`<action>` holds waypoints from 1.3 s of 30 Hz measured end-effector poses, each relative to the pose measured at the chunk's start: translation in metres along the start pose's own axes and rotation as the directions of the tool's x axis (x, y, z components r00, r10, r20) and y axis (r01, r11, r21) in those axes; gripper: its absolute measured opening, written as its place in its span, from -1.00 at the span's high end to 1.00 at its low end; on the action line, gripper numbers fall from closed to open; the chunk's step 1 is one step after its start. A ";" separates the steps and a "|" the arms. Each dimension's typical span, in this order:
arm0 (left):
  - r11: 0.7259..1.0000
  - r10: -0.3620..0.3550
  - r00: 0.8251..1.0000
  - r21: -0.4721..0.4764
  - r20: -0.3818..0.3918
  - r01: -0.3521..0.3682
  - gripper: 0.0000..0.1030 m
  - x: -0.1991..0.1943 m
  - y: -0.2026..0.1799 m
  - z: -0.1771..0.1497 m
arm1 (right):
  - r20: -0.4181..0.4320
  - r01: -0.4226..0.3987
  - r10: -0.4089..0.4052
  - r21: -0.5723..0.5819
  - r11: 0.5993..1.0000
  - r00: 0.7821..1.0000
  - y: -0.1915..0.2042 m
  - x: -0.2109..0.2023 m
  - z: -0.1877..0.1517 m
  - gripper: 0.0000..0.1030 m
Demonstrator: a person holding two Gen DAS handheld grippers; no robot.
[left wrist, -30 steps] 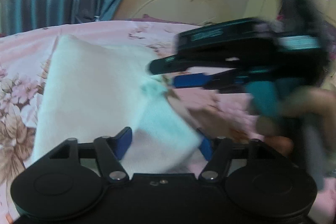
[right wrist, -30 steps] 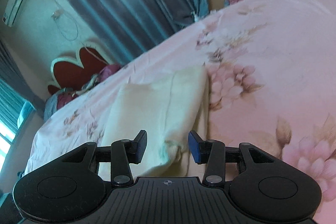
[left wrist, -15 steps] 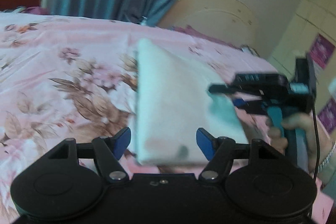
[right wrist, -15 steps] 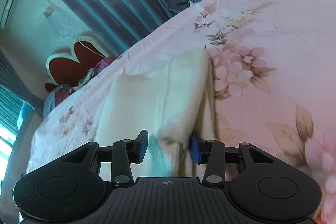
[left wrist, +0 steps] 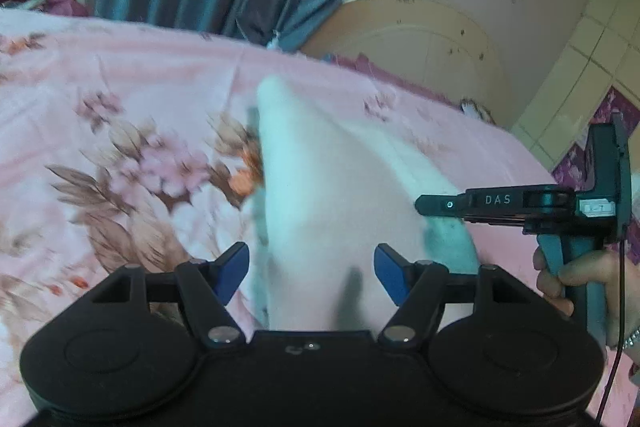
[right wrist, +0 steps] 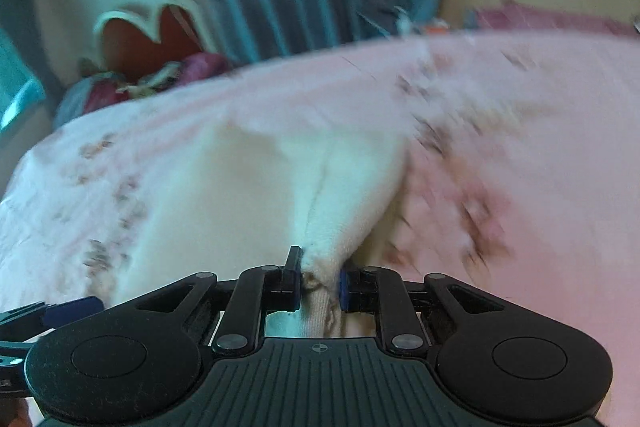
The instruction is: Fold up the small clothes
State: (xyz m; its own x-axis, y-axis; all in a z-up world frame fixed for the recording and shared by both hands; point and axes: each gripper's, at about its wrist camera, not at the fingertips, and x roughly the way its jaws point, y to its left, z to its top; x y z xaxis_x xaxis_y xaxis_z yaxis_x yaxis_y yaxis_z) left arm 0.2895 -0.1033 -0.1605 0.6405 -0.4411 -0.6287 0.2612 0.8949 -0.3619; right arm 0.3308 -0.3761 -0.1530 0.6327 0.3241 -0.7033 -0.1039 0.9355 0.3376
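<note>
Right gripper (right wrist: 319,285), apart a second ago, now clamped on white garment (right wrist: 248,195) corner; left gripper (left wrist: 311,274) jaws apart over cloth; fold starting.

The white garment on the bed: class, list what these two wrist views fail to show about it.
- Garment type: left view blurred, near edge hidden behind the left tongs.
- Pinched corner: right view, covered by the right tongs.
- Bedsheet pattern: right view, smeared by motion.
</note>
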 end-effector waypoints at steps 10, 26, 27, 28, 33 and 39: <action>0.999 -0.014 0.997 0.032 -0.080 0.016 -0.31 0.015 0.008 -0.012 | 0.004 -0.078 0.078 0.161 0.984 0.997 -0.005 -0.066 -0.050 0.33; 0.999 -0.023 0.990 0.022 -0.140 0.026 -0.24 0.009 0.004 -0.006 | -0.092 -0.049 0.067 0.189 0.981 0.993 -0.002 -0.069 -0.093 0.85; 1.000 -0.025 0.990 0.000 -0.139 0.025 -0.24 0.007 0.005 -0.002 | -0.096 -0.054 0.071 0.164 0.985 0.993 0.001 -0.072 -0.089 0.85; 0.999 -0.035 0.991 -0.023 -0.127 0.032 -0.24 0.004 0.007 0.004 | -0.091 -0.042 0.056 0.147 0.988 0.994 0.003 -0.075 -0.087 0.84; 0.997 -0.056 0.997 -0.060 -0.049 0.053 -0.26 0.002 0.010 0.040 | 0.014 -0.044 0.042 0.158 0.987 0.999 -0.001 -0.090 -0.059 0.42; 0.992 -0.035 0.999 -0.118 -0.032 0.031 -0.26 0.041 0.018 0.077 | 0.110 -0.042 0.023 0.173 0.984 0.994 -0.002 -0.066 -0.009 -0.09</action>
State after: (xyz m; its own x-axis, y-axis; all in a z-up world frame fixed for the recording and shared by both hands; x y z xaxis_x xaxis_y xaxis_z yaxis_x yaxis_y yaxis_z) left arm 0.3760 -0.1004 -0.1401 0.6077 -0.4742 -0.6371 0.1936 0.8664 -0.4602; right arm 0.2827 -0.3985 -0.1127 0.7104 0.3284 -0.6225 0.0038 0.8827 0.4699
